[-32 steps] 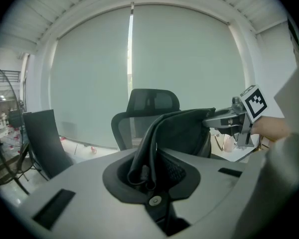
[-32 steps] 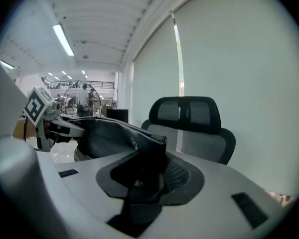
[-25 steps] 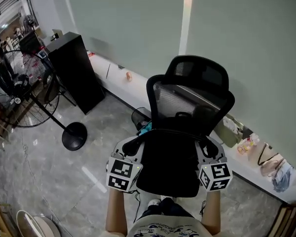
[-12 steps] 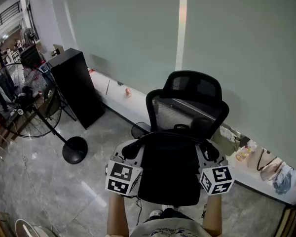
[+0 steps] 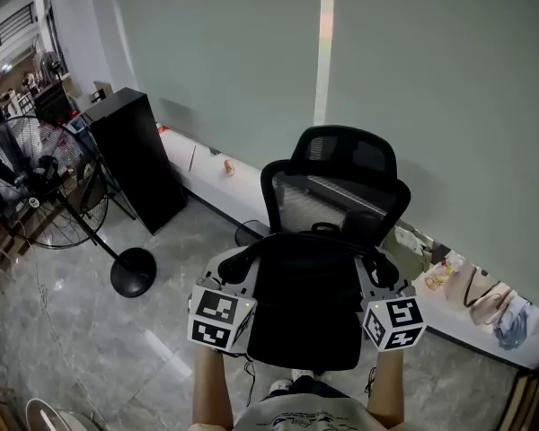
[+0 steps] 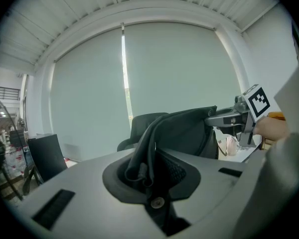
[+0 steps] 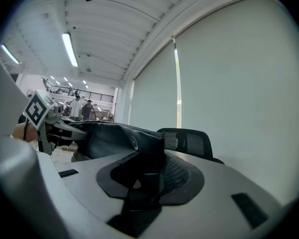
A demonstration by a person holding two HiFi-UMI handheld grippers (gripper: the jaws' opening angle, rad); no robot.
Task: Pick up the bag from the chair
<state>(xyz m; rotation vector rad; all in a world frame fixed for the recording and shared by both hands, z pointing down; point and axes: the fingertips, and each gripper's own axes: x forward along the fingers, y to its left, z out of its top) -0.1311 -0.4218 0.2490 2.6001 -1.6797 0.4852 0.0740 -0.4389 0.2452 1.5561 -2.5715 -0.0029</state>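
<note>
**Lifting the bag clear of the chair: two-point grip**

The left gripper [image 5: 238, 269] is clamped on a fold of black fabric at the bag's left upper corner, with its jaws closed tight on the material. The bag [image 5: 305, 317] is slung between the two grippers, in front of the chair [image 5: 337, 164] and over its seat. Whether its bottom has cleared the seat cannot be told. The right gripper [image 5: 377, 269] is likewise closed on the right upper corner.

1. Raise both grippers together at the same height, so the top edge stays level and neither corner takes the whole load.
2. Do not spread the grippers further, as the fabric could pull out of the jaws.

Orientation: the long axis appears to run top to bottom. The top edge runs left to right between the grippers, and the body hangs down from it, broad face toward the chair back.
</note>
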